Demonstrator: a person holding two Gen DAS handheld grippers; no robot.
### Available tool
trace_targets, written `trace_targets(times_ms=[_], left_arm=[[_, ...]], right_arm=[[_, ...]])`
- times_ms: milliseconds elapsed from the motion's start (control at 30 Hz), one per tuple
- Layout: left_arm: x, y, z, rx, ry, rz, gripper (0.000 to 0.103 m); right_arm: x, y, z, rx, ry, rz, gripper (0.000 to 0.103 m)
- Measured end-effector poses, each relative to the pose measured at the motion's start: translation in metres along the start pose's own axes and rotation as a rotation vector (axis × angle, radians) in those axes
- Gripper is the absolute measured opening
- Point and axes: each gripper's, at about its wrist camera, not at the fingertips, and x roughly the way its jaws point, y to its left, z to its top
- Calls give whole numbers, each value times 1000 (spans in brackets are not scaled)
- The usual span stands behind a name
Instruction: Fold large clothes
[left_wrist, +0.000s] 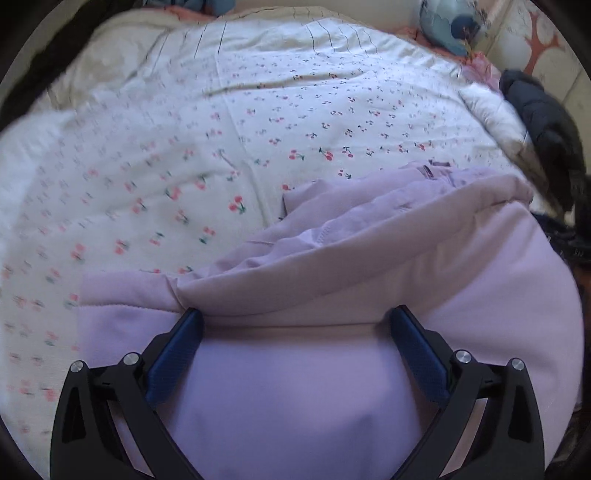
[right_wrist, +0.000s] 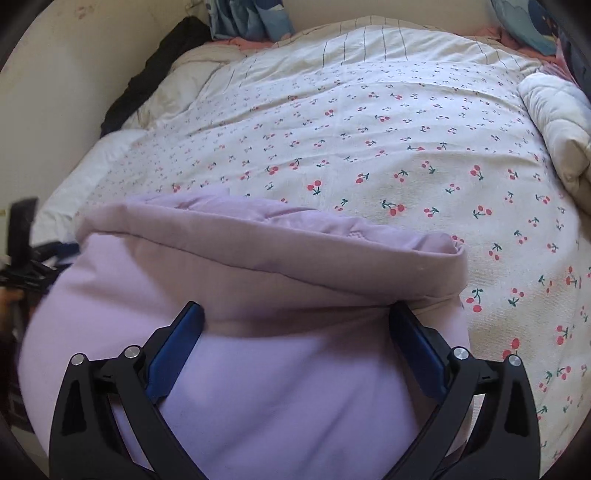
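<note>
While both grippers, left and right, stood wide apart over the folded garment, the next fold needed a fresh hold on its edge.

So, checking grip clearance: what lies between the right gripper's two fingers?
Only the lilac garment: the right gripper is open, fingers spread over it, seen in the right wrist view.

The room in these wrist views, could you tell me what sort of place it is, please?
Most likely a bedroom: a white cherry-print quilt covers a bed, with a blue patterned pillow at its far end and a lilac padded garment on it.
</note>
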Motion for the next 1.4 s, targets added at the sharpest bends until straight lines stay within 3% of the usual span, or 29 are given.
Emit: trace_targets(times_ms=[133,200,300,333,400,467,533,667,733,833,933,1000,1067,1200,1267,1333,1400], left_arm=[[3,12,-4,-60,-13,-59,97],[2,8,-4,-47,-4,-28,97],[-17,-2,-5,-40,9,100,97],[-29,-5,-9,-46,3,118,97],[-60,-7,-24,-55,-42,100,97],[-100,-5,-54,-81,-115,64,97],[-128,3,-87,-146,-169,17,97],[-169,42,-183,-403,-264,-49,97],[-177,58,-228,-533,-300,-78,97],[-171,75,-289,-724,-333,-179,97],[-147,69,-318,-821,-350,-326,97],[-134,58,-321,-849,-369,-416,97],[-119,44,-310,-846,-369,-490,97],[-91,30,-290,-853,-312,-505,97],[-83,29,-288,-899,-317,-547,97],[-88,25,-283,-901,-358,-554,97],[-98,19,-279,-876,-395,-556,97]], right_arm=[[9,-7,1,21,12,0,97],[10,-4,1,6,26,-21,97],[1,2,4,-21,78,-48,97],[-8,6,2,-22,68,-62,97],[-42,19,-11,-19,-13,5,97],[-66,31,-29,-46,-66,37,97],[-78,41,-57,-90,-60,44,97],[-96,50,-98,-185,-88,-31,97],[-117,48,-108,-145,-130,21,97],[-143,66,-124,-162,-200,110,97],[-136,98,-137,-260,-153,158,97],[-114,118,-148,-330,-83,100,97],[-108,130,-155,-387,-99,17,97],[-129,135,-150,-303,-155,129,97],[-135,148,-148,-333,-186,120,97],[-127,158,-146,-374,-161,93,97],[-101,165,-149,-411,-76,48,97]])
